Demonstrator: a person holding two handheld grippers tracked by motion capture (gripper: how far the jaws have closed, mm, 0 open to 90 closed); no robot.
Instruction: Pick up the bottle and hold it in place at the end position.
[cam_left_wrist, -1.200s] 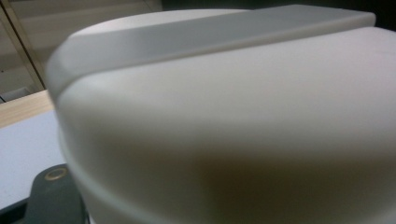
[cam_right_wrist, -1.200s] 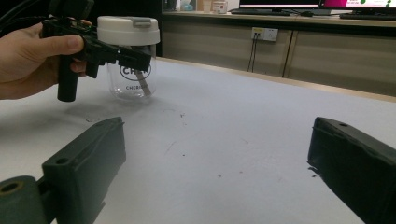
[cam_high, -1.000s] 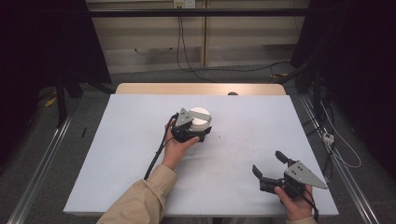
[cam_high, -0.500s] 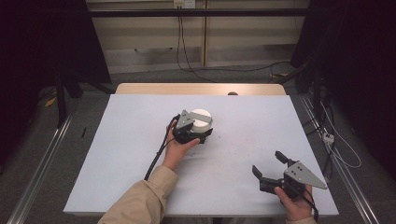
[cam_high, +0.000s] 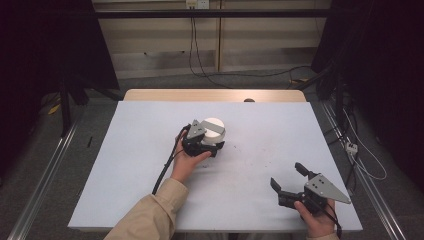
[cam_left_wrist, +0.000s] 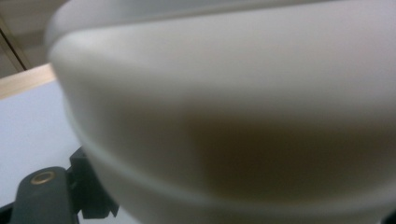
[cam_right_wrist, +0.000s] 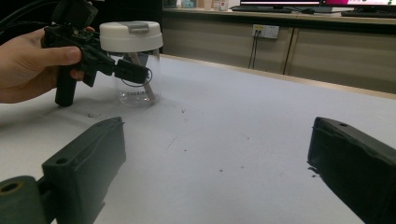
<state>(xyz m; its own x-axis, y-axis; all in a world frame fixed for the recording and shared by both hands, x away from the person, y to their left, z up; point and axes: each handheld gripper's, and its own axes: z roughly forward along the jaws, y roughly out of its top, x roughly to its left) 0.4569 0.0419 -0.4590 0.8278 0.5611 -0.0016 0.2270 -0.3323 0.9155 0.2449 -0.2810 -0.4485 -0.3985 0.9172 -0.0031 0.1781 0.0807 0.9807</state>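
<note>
Left gripper (cam_high: 214, 146) set at the jar (cam_right_wrist: 133, 65) — jaws just opening around it, grip uncertain. Right gripper (cam_high: 291, 181) parked wide open, empty — kept clear.

A clear jar (cam_right_wrist: 135, 77) carries a white lid (cam_right_wrist: 131, 35) with a grey tab; the table (cam_high: 280, 135) is pale grey-white, both grippers black.
</note>
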